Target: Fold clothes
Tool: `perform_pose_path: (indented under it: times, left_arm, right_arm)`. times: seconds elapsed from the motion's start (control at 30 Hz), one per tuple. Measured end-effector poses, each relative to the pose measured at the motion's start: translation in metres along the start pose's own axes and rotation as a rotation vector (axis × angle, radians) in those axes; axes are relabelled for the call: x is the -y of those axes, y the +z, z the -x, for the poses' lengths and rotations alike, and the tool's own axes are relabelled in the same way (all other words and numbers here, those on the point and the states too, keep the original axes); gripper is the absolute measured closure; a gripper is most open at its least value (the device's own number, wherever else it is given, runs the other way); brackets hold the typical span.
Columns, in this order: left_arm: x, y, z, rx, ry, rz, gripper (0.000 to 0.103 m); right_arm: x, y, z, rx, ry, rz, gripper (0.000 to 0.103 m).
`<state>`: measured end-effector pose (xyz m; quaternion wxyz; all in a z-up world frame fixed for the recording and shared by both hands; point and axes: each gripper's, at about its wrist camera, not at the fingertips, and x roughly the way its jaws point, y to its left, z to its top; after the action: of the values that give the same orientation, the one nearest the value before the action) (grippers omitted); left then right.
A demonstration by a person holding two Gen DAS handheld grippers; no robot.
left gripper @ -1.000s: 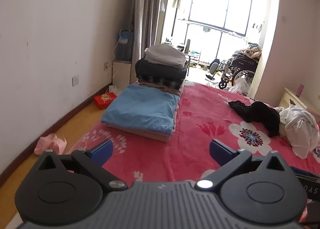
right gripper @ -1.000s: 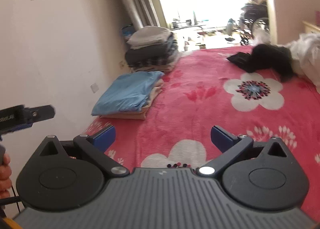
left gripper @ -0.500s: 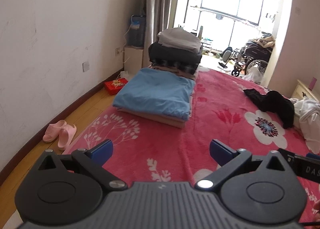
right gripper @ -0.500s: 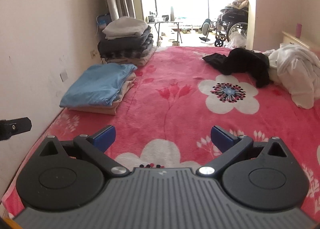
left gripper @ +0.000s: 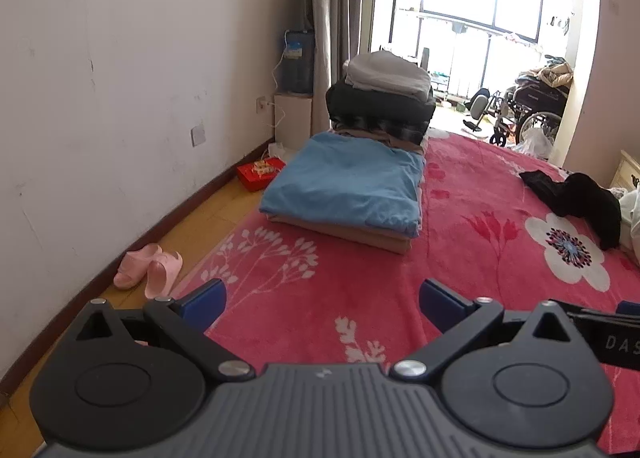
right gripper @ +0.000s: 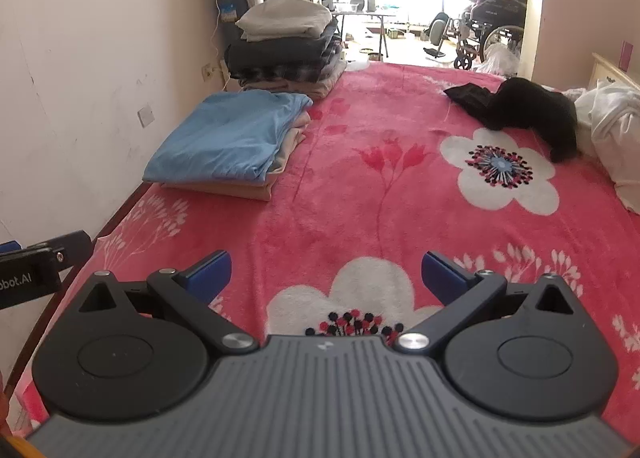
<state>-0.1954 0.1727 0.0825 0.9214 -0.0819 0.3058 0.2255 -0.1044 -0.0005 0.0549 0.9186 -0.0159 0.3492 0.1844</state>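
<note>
as both views swung left since 1 s ago | left gripper [left gripper: 322, 298] empty, spread wide | right gripper [right gripper: 326, 272] likewise | blue folded stack [right gripper: 228, 138] nearer centre

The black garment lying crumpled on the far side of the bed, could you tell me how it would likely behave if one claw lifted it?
The black garment lies in a loose, unfolded heap, so it would probably droop and unfurl. It looks like soft cloth, likely light. The plush red blanket might drag on it slightly.
</note>
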Motion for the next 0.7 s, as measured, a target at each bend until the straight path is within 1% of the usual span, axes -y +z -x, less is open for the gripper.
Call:
perform_pose_path:
  times: [0.1, 0.2, 0.3, 0.47, 0.6, 0.7]
  left_arm:
    - [0.001, 0.002, 0.004, 0.024, 0.026, -0.019, 0.0]
    - [0.002, 0.002, 0.007, 0.036, 0.023, -0.046, 0.0]
    - [0.004, 0.002, 0.008, 0.029, 0.024, -0.07, 0.0]
    - [0.006, 0.002, 0.009, 0.019, 0.051, -0.096, 0.0]
    - [0.005, 0.002, 0.008, 0.019, 0.082, -0.088, 0.0]
    - [0.003, 0.002, 0.005, 0.003, 0.083, -0.065, 0.0]
  right_arm:
    - [-0.003, 0.0, 0.0, -0.001, 0.001, 0.004, 0.001]
    - [-0.005, 0.0, 0.001, -0.002, 0.004, 0.007, 0.001]
    - [-0.006, 0.0, 0.002, -0.001, 0.001, 0.017, 0.001]
    - [-0.009, -0.001, 0.004, -0.004, 0.005, 0.032, 0.001]
    - [-0.011, -0.001, 0.004, -0.007, 0.002, 0.043, 0.001]
    - [-0.011, -0.003, 0.003, -0.016, -0.003, 0.045, 0.001]
